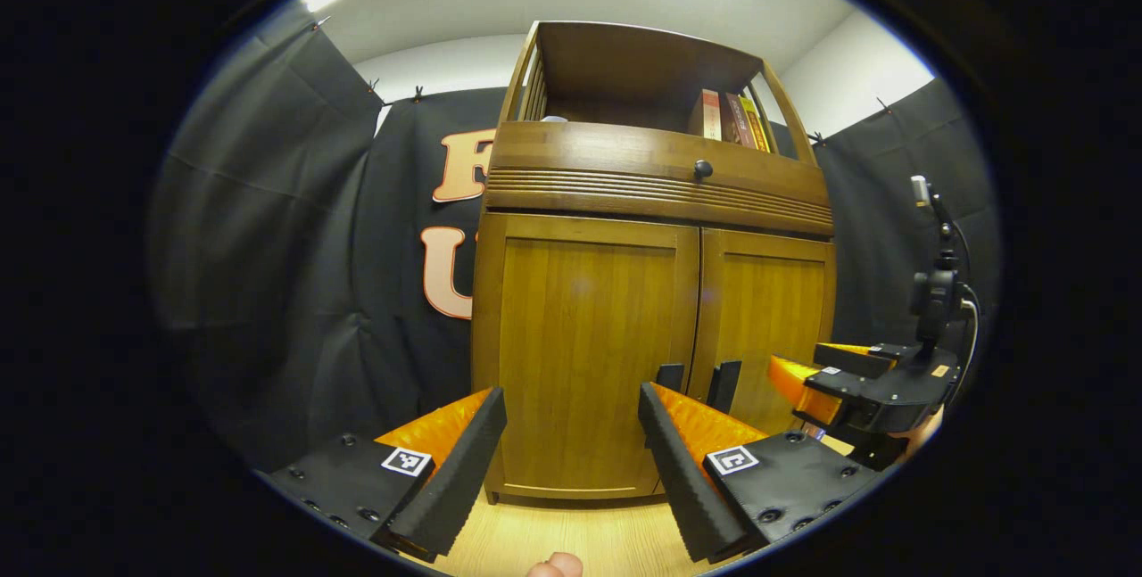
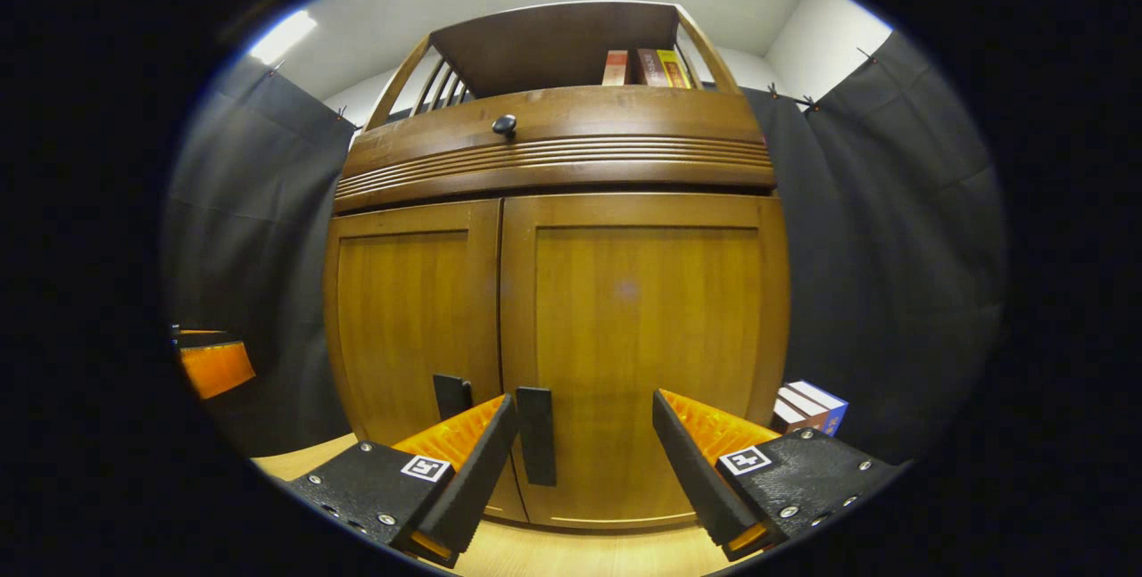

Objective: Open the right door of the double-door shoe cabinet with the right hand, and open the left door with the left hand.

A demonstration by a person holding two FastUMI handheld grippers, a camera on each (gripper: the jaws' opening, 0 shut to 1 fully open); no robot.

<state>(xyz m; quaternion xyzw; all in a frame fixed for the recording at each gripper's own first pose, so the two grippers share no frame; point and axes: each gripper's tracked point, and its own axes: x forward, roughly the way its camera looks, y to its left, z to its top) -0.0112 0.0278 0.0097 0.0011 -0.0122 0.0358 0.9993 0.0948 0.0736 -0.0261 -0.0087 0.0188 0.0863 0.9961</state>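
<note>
A wooden double-door shoe cabinet stands before me with both doors closed. In the left gripper view the left door (image 1: 584,345) faces my open left gripper (image 1: 571,416), which is a short way in front of it; the door's dark handle (image 1: 669,377) is just right of my right finger. The right door (image 1: 772,327) and its handle (image 1: 724,385) lie further right, with the right gripper (image 1: 807,381) close beside them. In the right gripper view my open right gripper (image 2: 584,425) faces the right door (image 2: 642,336); its handle (image 2: 536,434) sits by my left finger, touching nothing. The left handle (image 2: 452,396) shows beside it.
Above the doors runs a drawer with a round knob (image 2: 504,124), and an open shelf holds books (image 2: 647,67). A small box (image 2: 807,408) lies on the floor right of the cabinet. Black cloth walls close in both sides. A light wooden floor (image 1: 571,537) runs under the cabinet.
</note>
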